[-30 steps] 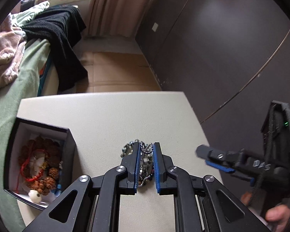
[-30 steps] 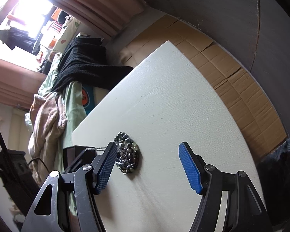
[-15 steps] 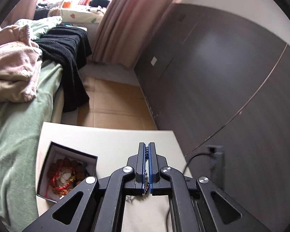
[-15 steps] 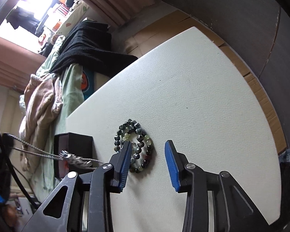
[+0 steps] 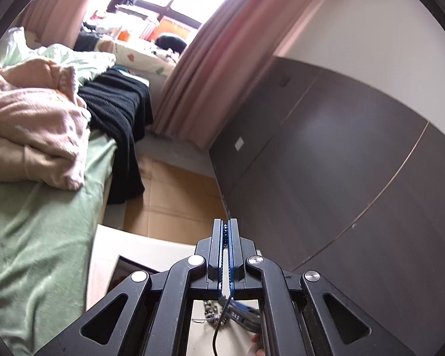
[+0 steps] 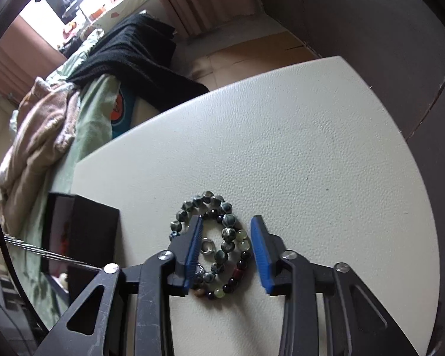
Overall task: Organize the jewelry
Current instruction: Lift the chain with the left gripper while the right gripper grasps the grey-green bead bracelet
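Note:
Two beaded bracelets (image 6: 222, 237), one dark green and one of mixed dark and pale beads, lie overlapped on the white table (image 6: 281, 148) with a small silver ring (image 6: 206, 246) inside them. My right gripper (image 6: 227, 219) points down over them; its jaws are closing with the bracelets between the blue pads (image 6: 259, 252), a gap still showing. My left gripper (image 5: 225, 222) is raised above the table and shut on a thin chain (image 5: 225, 233). That silver chain (image 6: 44, 252) stretches taut across the left of the right wrist view. The black jewelry box (image 6: 86, 231) stands left of the bracelets.
A bed with green sheet (image 5: 29, 237), pink blanket (image 5: 29, 124) and black cloth (image 5: 118, 109) lies left of the table. Dark wall panels (image 5: 341, 163) run along the right. Cardboard (image 5: 169, 195) covers the floor beyond the table. A hand (image 5: 256, 341) shows below my left gripper.
My left gripper shut on the chain and rose away from the table, tilting up. My right gripper moved over the bracelets and its jaws narrowed around them.

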{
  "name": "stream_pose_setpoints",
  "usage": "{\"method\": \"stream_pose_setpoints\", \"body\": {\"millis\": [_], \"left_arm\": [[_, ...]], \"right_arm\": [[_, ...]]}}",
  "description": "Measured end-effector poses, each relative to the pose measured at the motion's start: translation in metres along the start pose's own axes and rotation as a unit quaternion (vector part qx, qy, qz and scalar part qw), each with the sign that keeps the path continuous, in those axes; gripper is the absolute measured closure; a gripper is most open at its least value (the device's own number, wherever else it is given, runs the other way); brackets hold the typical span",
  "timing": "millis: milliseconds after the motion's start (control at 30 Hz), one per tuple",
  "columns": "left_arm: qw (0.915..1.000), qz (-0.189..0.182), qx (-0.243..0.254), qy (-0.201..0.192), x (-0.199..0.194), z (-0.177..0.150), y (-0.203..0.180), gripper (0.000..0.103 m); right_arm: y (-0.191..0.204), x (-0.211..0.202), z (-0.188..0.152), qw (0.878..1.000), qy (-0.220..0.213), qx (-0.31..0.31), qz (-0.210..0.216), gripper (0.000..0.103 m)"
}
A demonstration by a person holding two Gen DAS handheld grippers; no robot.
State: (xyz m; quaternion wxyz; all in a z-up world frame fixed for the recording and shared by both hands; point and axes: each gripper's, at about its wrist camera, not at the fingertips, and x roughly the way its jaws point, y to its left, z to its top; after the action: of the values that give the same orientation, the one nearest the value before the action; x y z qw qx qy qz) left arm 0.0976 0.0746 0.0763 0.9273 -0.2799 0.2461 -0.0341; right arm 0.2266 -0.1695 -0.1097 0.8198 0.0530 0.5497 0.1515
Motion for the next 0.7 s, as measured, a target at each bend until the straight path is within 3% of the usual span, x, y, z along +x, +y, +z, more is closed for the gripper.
{"method": "stream_pose_setpoints", "body": {"millis": [33,67,433,700], "left_arm": [[1.0,0.001,-0.001,-0.006,-0.004,0.003,0.001,0.101],[0.9999,0.002,-0.001,-0.01,-0.008,0.006,0.001,0.101],[0.9978,0.032,0.05,-0.029,-0.03,0.033,-0.024,0.101],[0.9945,0.044,0.08,-0.052,-0.048,0.064,-0.054,0.101]], "right_arm": [[0.002,-0.001,0.0,1.0,-0.003,-0.01,-0.01,0.09],[0.003,-0.002,-0.001,1.0,0.002,-0.012,-0.011,0.092],[0.002,-0.054,-0.006,0.996,-0.028,0.011,0.083,0.092],[0.006,-0.076,-0.013,0.991,-0.035,0.02,0.127,0.092]]}}
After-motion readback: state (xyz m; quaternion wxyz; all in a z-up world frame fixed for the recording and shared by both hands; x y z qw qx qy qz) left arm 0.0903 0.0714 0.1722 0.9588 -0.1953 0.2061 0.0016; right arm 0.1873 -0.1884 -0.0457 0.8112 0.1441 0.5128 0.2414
